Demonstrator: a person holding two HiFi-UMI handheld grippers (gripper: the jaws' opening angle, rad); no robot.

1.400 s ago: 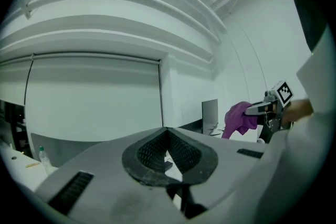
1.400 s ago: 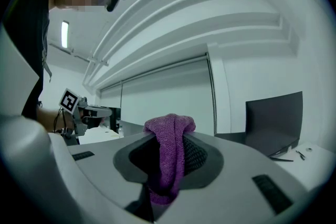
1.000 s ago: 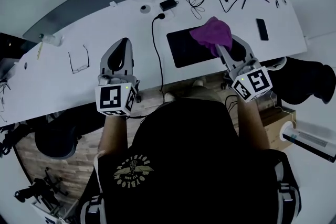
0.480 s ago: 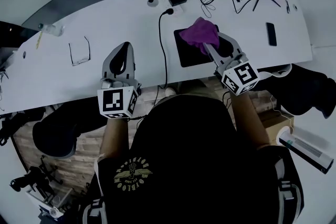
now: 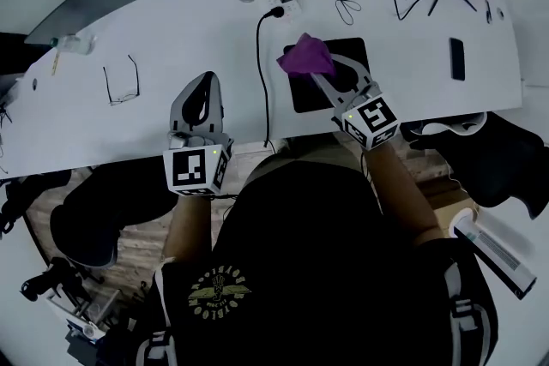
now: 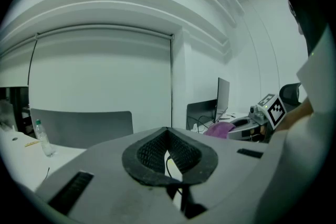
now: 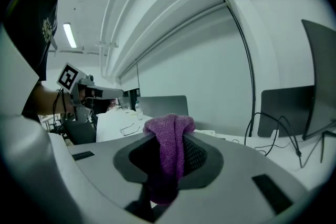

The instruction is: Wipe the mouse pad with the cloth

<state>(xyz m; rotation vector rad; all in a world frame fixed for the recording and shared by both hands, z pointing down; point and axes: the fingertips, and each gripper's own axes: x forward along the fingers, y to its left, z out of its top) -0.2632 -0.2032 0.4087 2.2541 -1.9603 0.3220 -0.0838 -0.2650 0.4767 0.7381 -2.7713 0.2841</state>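
While the head view looked down on the white desk (image 5: 171,39), the right gripper (image 5: 319,75) held the purple cloth (image 5: 305,57) over the far-left corner of the black mouse pad (image 5: 302,94); whether the cloth touched the pad was unclear. The left gripper (image 5: 206,81) sat over bare desk, well apart from the pad, near the glasses (image 5: 120,81).

Left gripper view: jaws closed on each other, nothing between them.

Right gripper view: jaws clamped on the cloth, which bunched above the pads with a tail hanging below.
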